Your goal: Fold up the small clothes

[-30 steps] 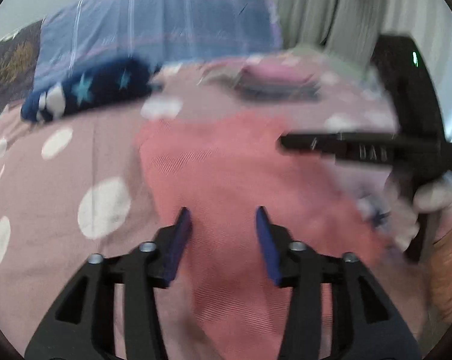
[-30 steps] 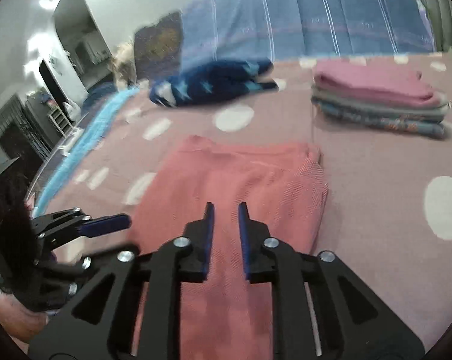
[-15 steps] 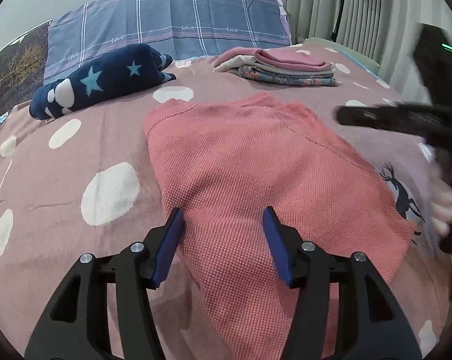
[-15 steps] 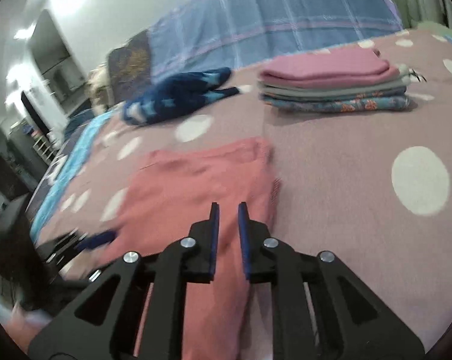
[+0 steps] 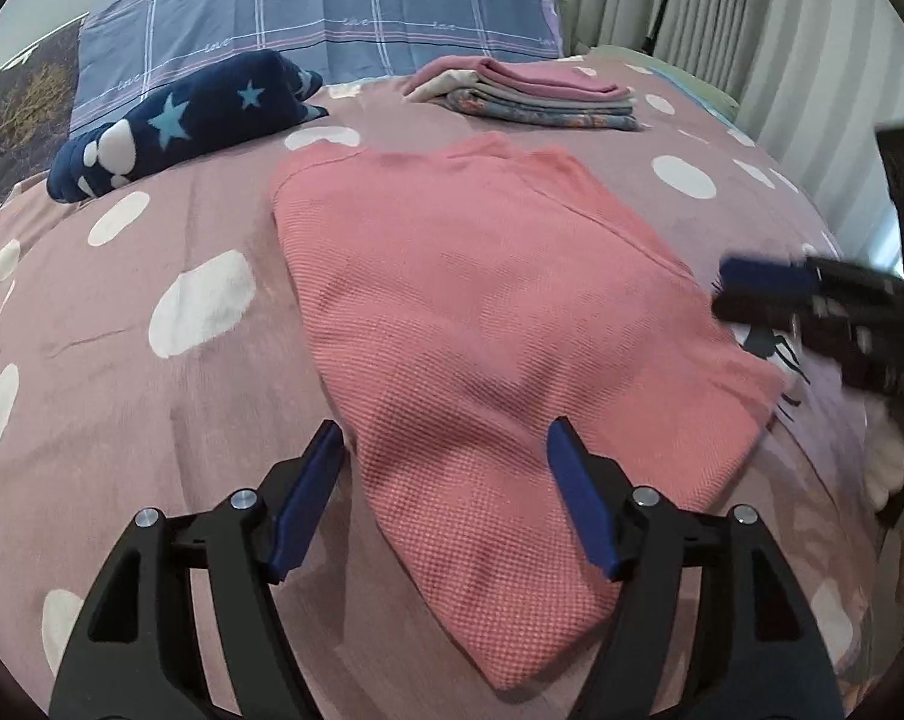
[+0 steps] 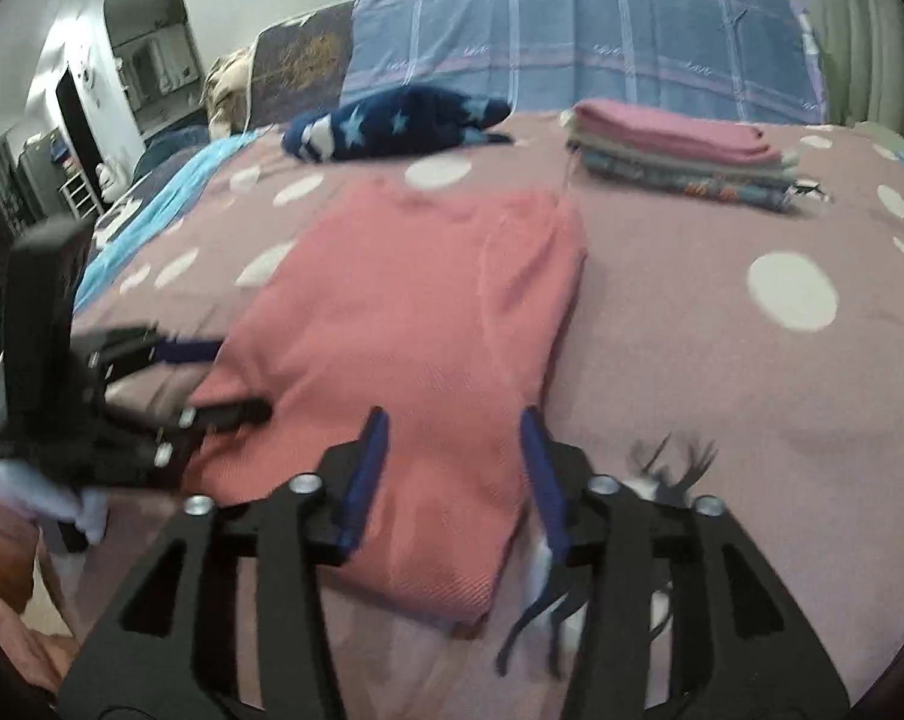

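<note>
A pink waffle-knit garment (image 5: pixel 488 324) lies folded into a long strip on the mauve dotted bedspread (image 5: pixel 122 360); it also shows in the right wrist view (image 6: pixel 404 324). My left gripper (image 5: pixel 446 474) is open and empty, its fingers straddling the garment's near left part. My right gripper (image 6: pixel 452 450) is open and empty over the garment's near right edge. The right gripper appears at the right of the left wrist view (image 5: pixel 770 288), beside the garment. The left gripper shows in the right wrist view (image 6: pixel 212 378), at the garment's left edge.
A stack of folded clothes (image 5: pixel 530 96) sits at the far right of the bed, also in the right wrist view (image 6: pixel 686 162). A navy star-print garment (image 5: pixel 176 120) lies at the far left. A blue plaid pillow (image 5: pixel 332 6) stands behind. Curtains (image 5: pixel 722 12) hang at the right.
Both grippers have opened wider; the right one was nearly shut a second ago. Both have drawn back toward the garment's near end, the right one lower and closer to its right edge.
</note>
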`<state>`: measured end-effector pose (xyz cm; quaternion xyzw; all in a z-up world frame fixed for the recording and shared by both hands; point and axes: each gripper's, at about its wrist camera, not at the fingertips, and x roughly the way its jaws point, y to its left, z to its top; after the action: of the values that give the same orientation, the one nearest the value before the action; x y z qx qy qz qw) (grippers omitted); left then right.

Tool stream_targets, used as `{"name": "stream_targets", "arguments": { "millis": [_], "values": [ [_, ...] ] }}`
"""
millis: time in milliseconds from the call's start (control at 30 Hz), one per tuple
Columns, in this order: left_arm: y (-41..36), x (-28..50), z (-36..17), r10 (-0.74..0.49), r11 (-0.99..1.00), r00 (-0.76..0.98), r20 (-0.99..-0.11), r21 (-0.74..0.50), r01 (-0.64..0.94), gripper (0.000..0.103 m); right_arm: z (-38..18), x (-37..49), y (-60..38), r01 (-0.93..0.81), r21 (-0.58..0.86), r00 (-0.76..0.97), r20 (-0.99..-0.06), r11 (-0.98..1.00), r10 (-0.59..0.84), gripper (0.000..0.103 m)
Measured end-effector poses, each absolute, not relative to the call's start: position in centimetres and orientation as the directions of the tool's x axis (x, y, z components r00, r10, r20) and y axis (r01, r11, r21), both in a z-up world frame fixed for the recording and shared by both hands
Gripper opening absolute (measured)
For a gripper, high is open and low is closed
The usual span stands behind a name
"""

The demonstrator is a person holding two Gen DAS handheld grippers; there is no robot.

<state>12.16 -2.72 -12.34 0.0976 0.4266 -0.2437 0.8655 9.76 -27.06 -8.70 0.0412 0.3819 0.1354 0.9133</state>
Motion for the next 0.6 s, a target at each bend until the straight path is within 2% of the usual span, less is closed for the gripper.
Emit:
{"name": "stream_targets", "arguments": {
  "millis": [300,433,600],
  "values": [
    [-2.9,12.5,-12.5,-0.344,0.855,0.502,-0.793,-0.044,0.517,0.071,-10.5,12.7,-31.2,-0.09,0.347,0.622,-0.713,0.934,0.324,0.052],
    [-3.1,13.0,-12.4,-0.346,0.852,0.503,-0.792,-0.042,0.521,0.072,-11.7,13.9,-32.2,-0.061,0.441,0.576,-0.717,0.895,0.392,0.058],
    [-2.6,15.7,-12.2,-0.394,0.847,0.467,-0.792,-0.116,0.518,0.075,-11.9,16.2,-32.5,-0.107,0.512,0.544,-0.687,0.852,0.481,0.065]
  ]
}}
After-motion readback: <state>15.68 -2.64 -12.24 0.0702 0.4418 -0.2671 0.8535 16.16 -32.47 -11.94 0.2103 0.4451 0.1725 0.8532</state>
